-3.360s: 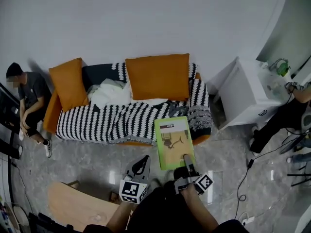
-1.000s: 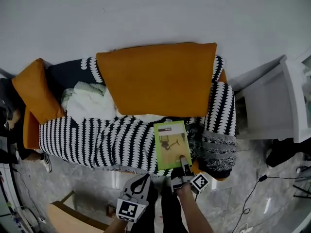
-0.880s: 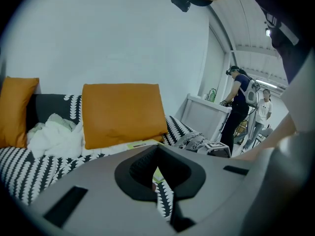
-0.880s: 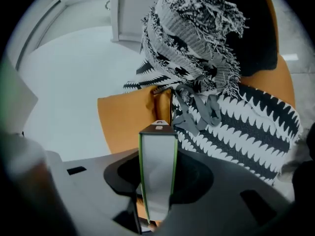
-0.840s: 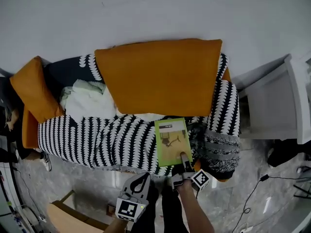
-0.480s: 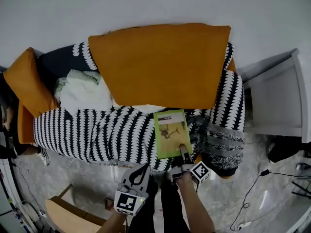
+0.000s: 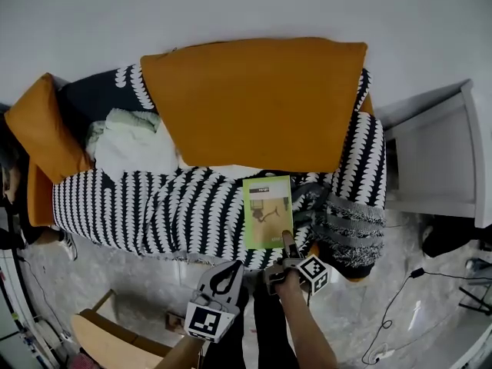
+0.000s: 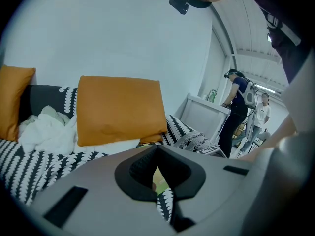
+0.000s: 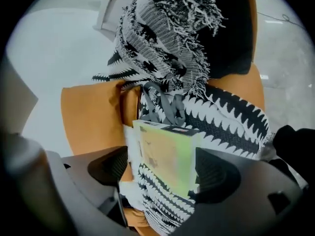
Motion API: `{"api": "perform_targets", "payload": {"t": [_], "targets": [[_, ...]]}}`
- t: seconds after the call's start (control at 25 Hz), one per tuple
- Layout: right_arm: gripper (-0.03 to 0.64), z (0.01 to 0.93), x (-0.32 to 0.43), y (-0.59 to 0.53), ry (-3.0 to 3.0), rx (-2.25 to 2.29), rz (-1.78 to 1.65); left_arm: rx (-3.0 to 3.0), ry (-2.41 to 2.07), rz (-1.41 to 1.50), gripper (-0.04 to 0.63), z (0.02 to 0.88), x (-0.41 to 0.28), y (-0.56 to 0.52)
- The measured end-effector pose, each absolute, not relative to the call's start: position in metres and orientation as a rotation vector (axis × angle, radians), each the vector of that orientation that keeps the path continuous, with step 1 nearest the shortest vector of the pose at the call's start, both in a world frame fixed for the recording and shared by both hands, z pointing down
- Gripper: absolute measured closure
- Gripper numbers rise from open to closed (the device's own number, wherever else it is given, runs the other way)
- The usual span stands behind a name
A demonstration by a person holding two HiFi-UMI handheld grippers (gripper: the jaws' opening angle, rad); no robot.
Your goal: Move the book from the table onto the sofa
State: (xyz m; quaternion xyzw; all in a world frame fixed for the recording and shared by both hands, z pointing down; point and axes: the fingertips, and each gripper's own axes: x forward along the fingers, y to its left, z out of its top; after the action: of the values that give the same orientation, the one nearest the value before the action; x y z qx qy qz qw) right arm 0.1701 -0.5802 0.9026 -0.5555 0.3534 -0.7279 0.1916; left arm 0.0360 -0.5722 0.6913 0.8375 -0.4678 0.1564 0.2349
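Note:
The green book lies flat on the sofa's black-and-white throw, near the right armrest. My right gripper is at the book's near edge, its jaws opening. In the right gripper view the book sits between the spread jaws of the right gripper, and the pads do not press on it. My left gripper hangs shut and empty in front of the sofa, left of the right one. In its own view the left gripper points at the sofa.
A big orange cushion leans on the sofa back behind the book, a smaller one at the left end. White cloth is bunched on the seat. A white cabinet stands right, a wooden table lower left. People stand beyond.
The right gripper lowered the book onto the sofa seat, then its jaws spread and let go. The left gripper sank slightly and stays shut.

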Motion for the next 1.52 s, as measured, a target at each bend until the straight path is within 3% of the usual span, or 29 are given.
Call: {"api": "perform_targets", "payload": {"t": [0.32,0.84,1.52], "targets": [[0.207,0.886,0.17,-0.581,1.034,-1.491,-2.024,2.288,-1.327,0.399,0.581,0.684,0.026,-0.576],[0.219,0.742,0.15,-0.579,1.537,-1.17,-1.892,2.288,-1.359,0.404,0.581,0.624,0.03,-0.566],[0.456,0.579,0.138,-0.563,2.087,-1.128,-1.578,2.343,-1.409,0.337,0.581,0.522,0.037,-0.55]]}}
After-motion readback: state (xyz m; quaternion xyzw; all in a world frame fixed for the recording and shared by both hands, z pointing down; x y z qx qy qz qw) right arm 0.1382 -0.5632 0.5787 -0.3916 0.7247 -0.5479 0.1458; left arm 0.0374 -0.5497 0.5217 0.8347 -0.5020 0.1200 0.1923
